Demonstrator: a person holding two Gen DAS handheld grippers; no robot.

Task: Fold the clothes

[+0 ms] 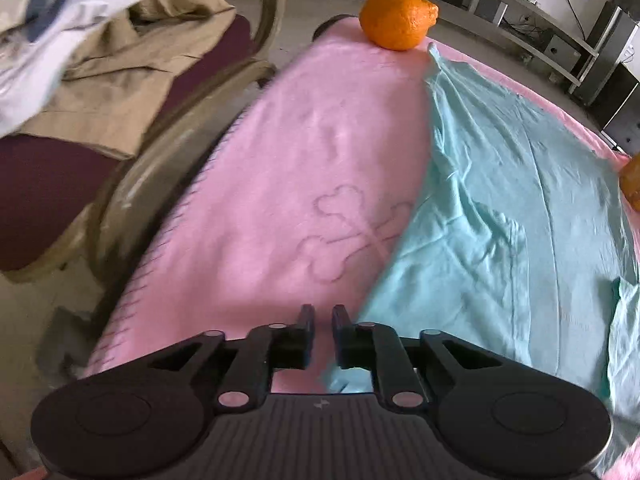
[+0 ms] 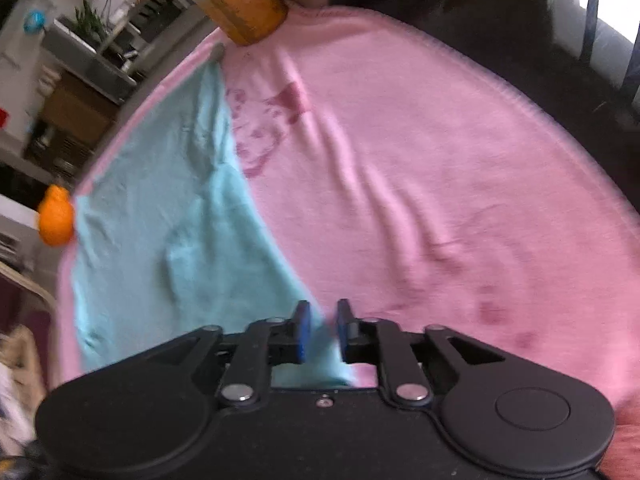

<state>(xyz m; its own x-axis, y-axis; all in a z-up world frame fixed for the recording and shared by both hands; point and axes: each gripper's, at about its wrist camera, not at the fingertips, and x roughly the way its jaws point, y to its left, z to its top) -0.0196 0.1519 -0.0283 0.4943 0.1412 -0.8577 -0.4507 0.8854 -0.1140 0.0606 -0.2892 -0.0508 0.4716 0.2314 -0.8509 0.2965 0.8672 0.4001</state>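
Teal garment (image 1: 500,184) lies spread on my pink blanket (image 1: 304,152); right gripper (image 2: 322,330) pinches its corner, left gripper (image 1: 322,330) slightly parted, holding nothing.

Black claw (image 2: 323,328) linkages (blue pads (image 2: 304,336), silver rivets)

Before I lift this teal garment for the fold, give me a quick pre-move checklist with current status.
1. Right gripper has cloth: ok, the teal garment runs between its jaws.
2. Left gripper has cloth: cannot tell, jaws nearly shut at the garment's corner.
3. Garment flat: not ok, wrinkled.
4. Orange off the garment: cannot tell, it sits at its far tip.
5. Pink blanket smooth: ok, mild ripples.
6. Orange bottle clear of garment: cannot tell, near its corner.
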